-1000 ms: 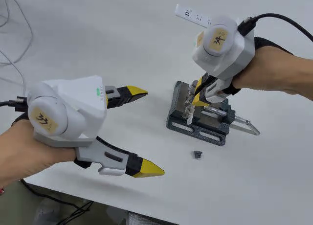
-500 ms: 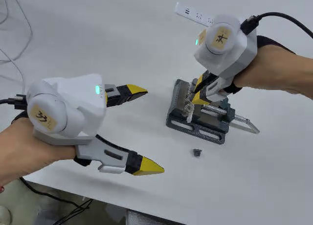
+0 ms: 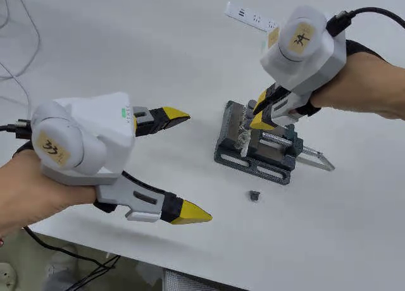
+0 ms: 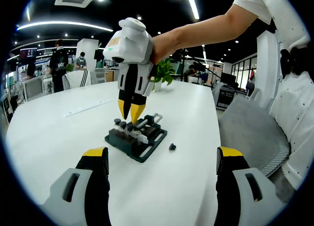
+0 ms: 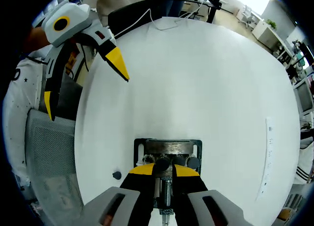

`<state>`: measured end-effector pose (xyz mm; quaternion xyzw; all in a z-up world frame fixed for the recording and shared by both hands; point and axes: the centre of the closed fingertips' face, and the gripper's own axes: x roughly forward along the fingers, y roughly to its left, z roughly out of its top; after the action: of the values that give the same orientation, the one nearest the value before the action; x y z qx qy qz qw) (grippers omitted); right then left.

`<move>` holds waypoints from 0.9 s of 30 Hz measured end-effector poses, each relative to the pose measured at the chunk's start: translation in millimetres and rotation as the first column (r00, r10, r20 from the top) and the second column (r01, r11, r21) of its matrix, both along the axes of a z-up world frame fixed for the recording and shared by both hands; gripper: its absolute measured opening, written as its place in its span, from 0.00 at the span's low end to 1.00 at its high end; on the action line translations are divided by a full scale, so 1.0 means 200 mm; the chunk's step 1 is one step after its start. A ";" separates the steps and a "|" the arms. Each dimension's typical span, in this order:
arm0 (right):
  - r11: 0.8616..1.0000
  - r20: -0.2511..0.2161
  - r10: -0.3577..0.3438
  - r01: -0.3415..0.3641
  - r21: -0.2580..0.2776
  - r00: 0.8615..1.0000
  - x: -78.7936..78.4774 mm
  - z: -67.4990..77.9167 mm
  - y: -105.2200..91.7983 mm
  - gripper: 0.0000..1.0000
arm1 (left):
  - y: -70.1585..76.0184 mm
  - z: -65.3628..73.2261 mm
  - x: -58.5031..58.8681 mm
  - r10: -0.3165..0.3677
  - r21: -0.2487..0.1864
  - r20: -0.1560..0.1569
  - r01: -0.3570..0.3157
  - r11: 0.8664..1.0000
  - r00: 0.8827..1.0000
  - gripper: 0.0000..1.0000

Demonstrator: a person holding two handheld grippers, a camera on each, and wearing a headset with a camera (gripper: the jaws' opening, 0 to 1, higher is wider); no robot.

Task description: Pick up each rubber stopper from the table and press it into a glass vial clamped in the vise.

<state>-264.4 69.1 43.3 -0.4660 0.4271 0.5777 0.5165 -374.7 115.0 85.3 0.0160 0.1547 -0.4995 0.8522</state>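
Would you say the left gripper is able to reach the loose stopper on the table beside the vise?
Probably yes: the left gripper is open, the stopper lies on bare table ahead of it, and the right gripper hangs over the vise, aside.

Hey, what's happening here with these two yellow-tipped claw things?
A person holds a gripper in each hand. The right gripper hovers just above the vise, its fingers close together over vials already plugged with dark stoppers. The left gripper hangs wide open over the table. One loose stopper lies beside the vise.
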 end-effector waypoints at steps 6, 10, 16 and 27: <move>1.000 -0.022 -0.019 0.019 0.023 1.000 -0.01 -0.01 0.00 0.07 | 0.01 -0.01 0.00 0.003 -0.006 -0.004 -0.003 1.000 1.000 0.90; 0.999 -0.032 -0.021 0.021 0.026 0.999 -0.02 -0.02 0.00 0.06 | 0.01 -0.01 0.00 0.001 -0.006 -0.006 -0.001 1.000 1.000 0.89; 0.999 -0.039 -0.020 0.022 0.028 0.999 -0.02 -0.04 0.00 0.04 | 0.00 -0.01 0.00 -0.002 -0.008 -0.010 0.002 1.000 1.000 0.89; 1.000 -0.040 -0.017 0.018 0.023 0.999 -0.01 -0.06 0.00 0.01 | 0.01 0.00 0.00 0.000 -0.011 -0.011 0.000 1.000 1.000 0.89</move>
<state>-267.0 68.8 31.3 -0.4445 0.4345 0.5872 0.5185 -375.2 116.3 84.3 0.0085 0.1567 -0.5006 0.8513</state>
